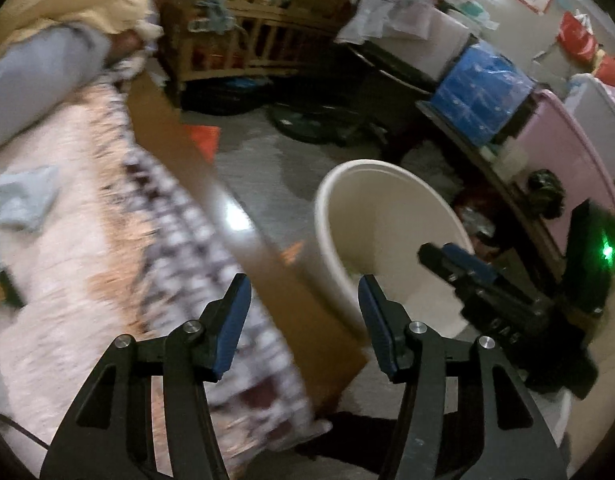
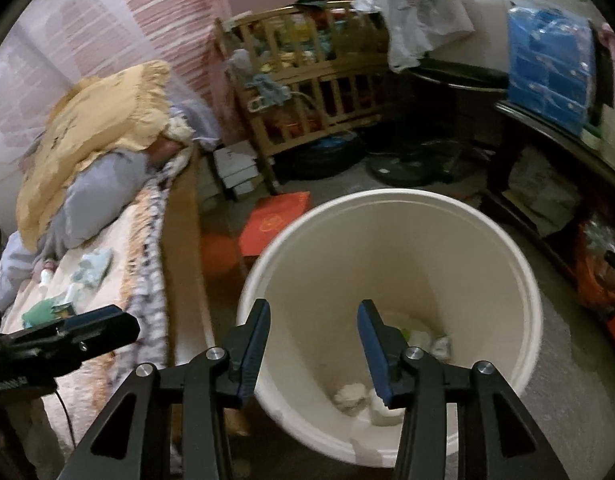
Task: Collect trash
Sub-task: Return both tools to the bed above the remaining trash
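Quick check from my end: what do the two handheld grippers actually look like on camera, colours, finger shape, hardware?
Both match. The left gripper and right gripper have matte black linkage arms with triangular cut-outs, silver round pivot pins, and tapered fingers faced with dark blue pads. Seen from the left wrist, the right gripper's black body carries pale lettering, too blurred to read. A thin black cable hangs under the left gripper.

Cream-white round plastic bin (image 2: 391, 240) with pale crumpled scraps (image 2: 349, 398) inside — blue pads on both black grippers. Beside it a flat orange-red packet (image 2: 273, 222), a frilled yellow pillow (image 2: 95, 120), and a pink bedspread with a dark checked border (image 1: 167, 216).
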`<action>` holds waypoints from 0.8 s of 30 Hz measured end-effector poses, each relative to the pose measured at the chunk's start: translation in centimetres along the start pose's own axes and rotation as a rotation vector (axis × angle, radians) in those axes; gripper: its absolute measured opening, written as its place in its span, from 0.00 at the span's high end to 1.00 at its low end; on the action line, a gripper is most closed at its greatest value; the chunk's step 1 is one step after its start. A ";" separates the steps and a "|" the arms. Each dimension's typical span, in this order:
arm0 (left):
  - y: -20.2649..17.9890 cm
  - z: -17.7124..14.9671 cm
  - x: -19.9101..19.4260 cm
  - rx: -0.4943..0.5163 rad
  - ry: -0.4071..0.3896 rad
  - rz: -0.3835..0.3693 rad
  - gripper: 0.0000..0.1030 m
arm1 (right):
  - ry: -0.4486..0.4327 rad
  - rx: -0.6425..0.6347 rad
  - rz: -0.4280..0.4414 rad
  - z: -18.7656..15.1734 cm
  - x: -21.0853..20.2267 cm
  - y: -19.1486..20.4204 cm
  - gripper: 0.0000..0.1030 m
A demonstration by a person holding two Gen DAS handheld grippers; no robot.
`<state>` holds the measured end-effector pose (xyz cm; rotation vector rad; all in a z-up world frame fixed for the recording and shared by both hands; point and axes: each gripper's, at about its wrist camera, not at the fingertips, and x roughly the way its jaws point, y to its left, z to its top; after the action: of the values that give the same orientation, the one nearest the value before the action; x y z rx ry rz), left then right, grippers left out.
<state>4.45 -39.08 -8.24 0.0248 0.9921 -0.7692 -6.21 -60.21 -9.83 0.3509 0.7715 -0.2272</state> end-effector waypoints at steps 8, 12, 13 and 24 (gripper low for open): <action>5.3 -3.5 -4.9 -0.027 -0.066 0.193 0.47 | 0.024 -0.059 0.142 -0.8 0.6 6.6 0.58; 7.9 -4.8 -7.3 -0.061 -0.090 0.244 0.47 | 0.044 -0.110 0.206 -1.4 1.2 10.8 0.58; 8.8 -5.3 -8.1 -0.073 -0.096 0.268 0.47 | 0.049 -0.122 0.223 -1.6 1.4 11.9 0.58; 16.7 -8.9 -15.0 -0.168 -0.114 0.396 0.47 | 0.135 -0.237 0.376 -3.7 3.1 22.2 0.40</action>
<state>3.14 -14.95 -7.15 0.0305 0.9038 -0.3203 0.88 -38.58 -9.49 0.2817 0.8399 0.2416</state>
